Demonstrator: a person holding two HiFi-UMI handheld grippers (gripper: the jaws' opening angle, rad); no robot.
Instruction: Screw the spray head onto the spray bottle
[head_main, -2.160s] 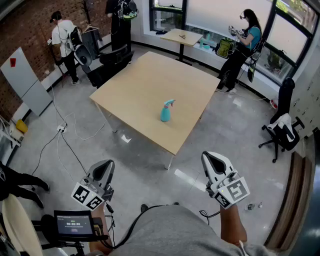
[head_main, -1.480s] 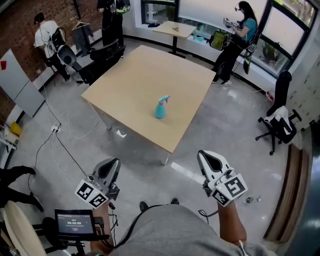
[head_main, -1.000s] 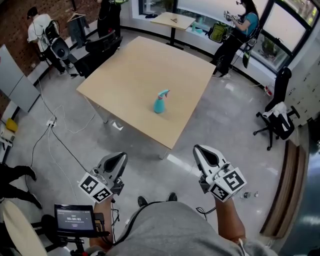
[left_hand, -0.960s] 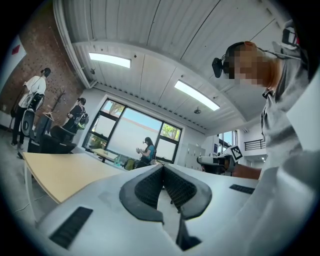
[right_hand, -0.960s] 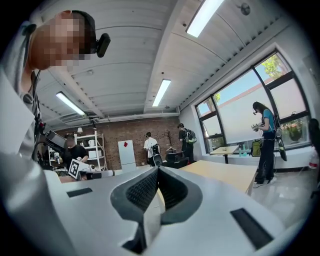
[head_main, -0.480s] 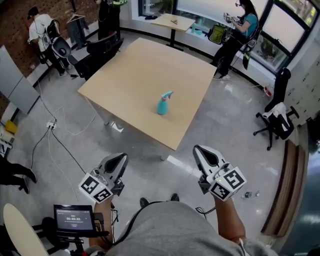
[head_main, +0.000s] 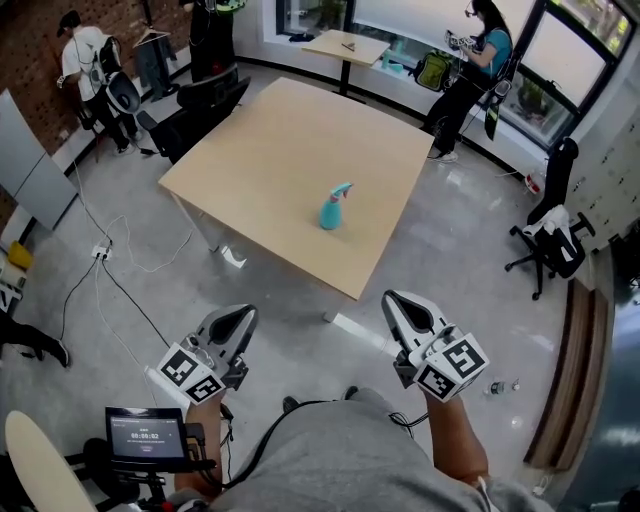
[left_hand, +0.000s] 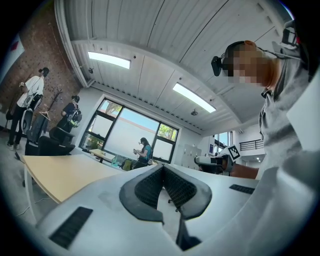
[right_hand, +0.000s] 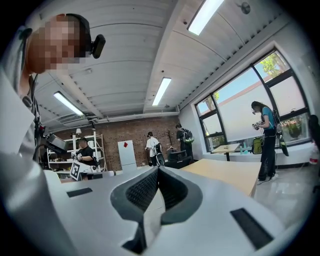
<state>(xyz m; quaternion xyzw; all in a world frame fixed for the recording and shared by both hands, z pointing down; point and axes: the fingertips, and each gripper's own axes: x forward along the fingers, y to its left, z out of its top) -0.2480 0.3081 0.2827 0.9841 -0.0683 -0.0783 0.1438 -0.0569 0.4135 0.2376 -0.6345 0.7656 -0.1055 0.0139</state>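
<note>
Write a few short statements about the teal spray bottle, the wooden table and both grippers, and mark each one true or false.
1. The teal plastic spray bottle stands upright on the square light wooden table. True.
2. The left gripper is closed on the bottle. False: its jaws are shut on nothing, and it is held well short of the table.
3. The right gripper is shut and empty. True.
4. The spray head lies on the table beside the bottle. False: it sits on top of the bottle.
</note>
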